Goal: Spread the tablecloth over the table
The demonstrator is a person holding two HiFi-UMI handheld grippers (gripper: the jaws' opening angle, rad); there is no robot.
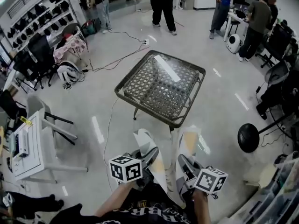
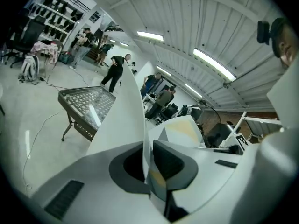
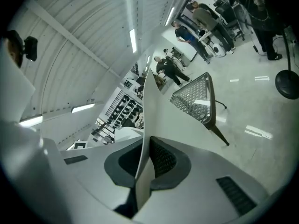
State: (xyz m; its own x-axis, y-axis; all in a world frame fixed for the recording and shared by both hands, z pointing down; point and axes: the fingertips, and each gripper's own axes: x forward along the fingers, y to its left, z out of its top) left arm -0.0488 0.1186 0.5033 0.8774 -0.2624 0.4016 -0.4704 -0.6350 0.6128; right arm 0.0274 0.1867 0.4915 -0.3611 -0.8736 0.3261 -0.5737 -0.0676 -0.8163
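The tablecloth (image 1: 145, 141) is not yet on the table (image 1: 161, 83); it is held in the air, bunched close in front of the person and short of the table's near corner, which is seen just beyond the raised flaps in the head view; no part of it is seen to touch the top. It is gripped at two places along one edge; the left gripper (image 1: 148, 157) is clenched on the cloth, whose sheet is seen pinched between its dark pads in the left gripper view (image 2: 148, 164); the right gripper (image 1: 183, 164) is likewise clamped on it, the sheet standing edge-on between its closed pads (image 3: 145, 164). From each grip a stiff flap stands up and forward, towards the table (image 2: 86, 104); the rest appears to hang folded between and below the two grippers. The held edge, taken as the long axis for now, runs from left to right across the person's front; the table is turned corner-on to it rather than square. The two grips are judged to sit near each other so that, once drawn apart, the edge may be stretched and thrown over the bare woven top; the table's frame and legs stand clear on the floor.
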